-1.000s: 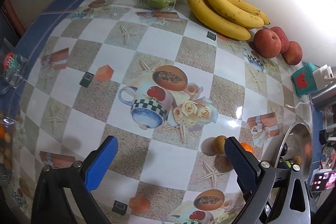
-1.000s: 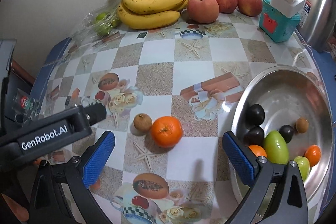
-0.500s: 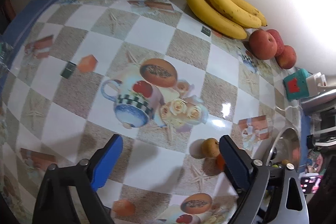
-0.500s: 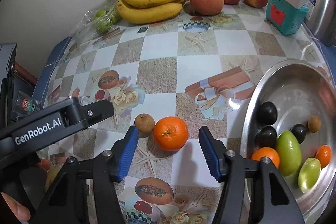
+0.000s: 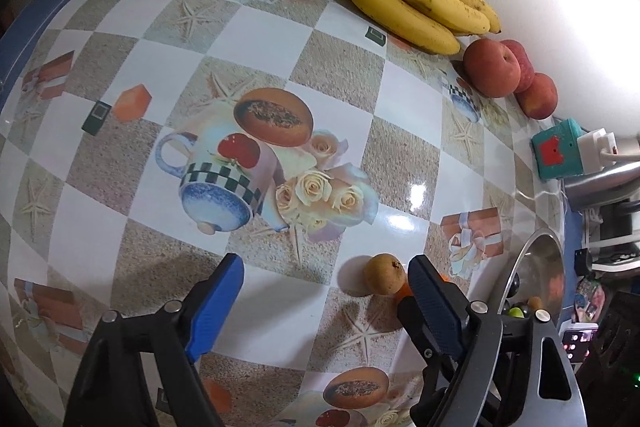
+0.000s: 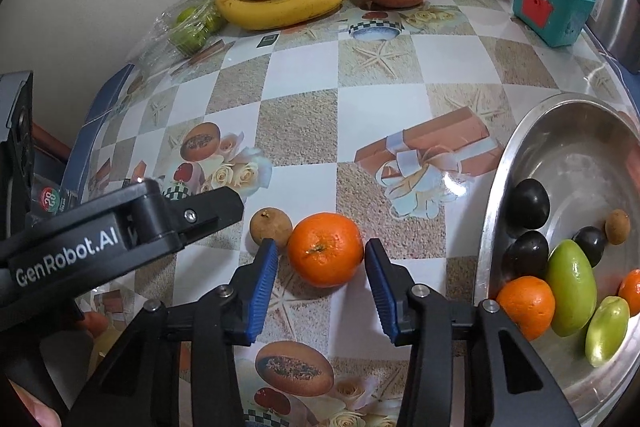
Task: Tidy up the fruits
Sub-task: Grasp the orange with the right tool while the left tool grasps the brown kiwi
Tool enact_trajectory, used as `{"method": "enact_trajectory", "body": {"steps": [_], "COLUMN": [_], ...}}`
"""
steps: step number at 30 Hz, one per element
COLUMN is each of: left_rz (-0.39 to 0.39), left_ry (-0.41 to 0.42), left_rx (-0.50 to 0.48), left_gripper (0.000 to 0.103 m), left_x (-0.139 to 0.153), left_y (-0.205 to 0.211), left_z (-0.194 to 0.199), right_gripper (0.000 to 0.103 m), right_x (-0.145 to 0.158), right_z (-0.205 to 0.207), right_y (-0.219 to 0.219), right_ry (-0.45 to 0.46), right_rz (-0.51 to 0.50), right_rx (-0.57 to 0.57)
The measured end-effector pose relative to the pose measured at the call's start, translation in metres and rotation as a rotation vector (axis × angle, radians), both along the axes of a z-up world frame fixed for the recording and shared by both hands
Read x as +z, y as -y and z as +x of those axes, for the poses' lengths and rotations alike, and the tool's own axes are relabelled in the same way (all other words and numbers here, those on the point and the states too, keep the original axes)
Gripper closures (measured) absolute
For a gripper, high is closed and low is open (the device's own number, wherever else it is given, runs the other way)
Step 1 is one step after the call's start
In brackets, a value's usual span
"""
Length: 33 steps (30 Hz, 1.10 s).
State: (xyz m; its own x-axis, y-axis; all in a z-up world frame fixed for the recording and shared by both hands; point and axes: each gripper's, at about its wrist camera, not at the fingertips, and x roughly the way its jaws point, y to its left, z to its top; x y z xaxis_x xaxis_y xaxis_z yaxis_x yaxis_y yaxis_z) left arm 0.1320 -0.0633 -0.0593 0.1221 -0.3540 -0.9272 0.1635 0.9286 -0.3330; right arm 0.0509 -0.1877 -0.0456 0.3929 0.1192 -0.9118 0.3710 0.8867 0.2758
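An orange point(image 6: 325, 249) sits on a checked tablecloth point(image 6: 304, 79), touching a small brown fruit point(image 6: 270, 227) on its left, near a metal bowl point(image 6: 560, 115) holding other fruit. The right gripper point(image 6: 320, 283) is partly open, its blue fingers either side of the orange without touching it. The left gripper point(image 5: 328, 301) is open wide and empty, just left of the brown fruit.
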Motion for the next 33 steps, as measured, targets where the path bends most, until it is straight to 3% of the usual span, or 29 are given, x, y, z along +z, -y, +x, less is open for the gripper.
{"method": "enact_trajectory", "body": {"steps": [19,27,33], "left_rz": [0.025,0.032,0.039], "left_ry": [0.017,0.024,0.033], "left_rx": [-0.027,-0.066,-0.101], "left_gripper": [0.017,0.032,0.051], "left_x": [-0.003,-0.003,-0.002], "left_y": [0.010,0.023,0.035], "left_z": [0.002,-0.001,-0.004], "right_gripper": [0.062,0.062,0.062], "right_x": [0.008,0.015,0.017], "right_z": [-0.010,-0.019,-0.027], "right_y": [0.010,0.017,0.022], "right_ry": [0.006,-0.016,-0.014], "right_rz": [0.009,0.015,0.028], "right_rx": [-0.043,-0.065,-0.086]}}
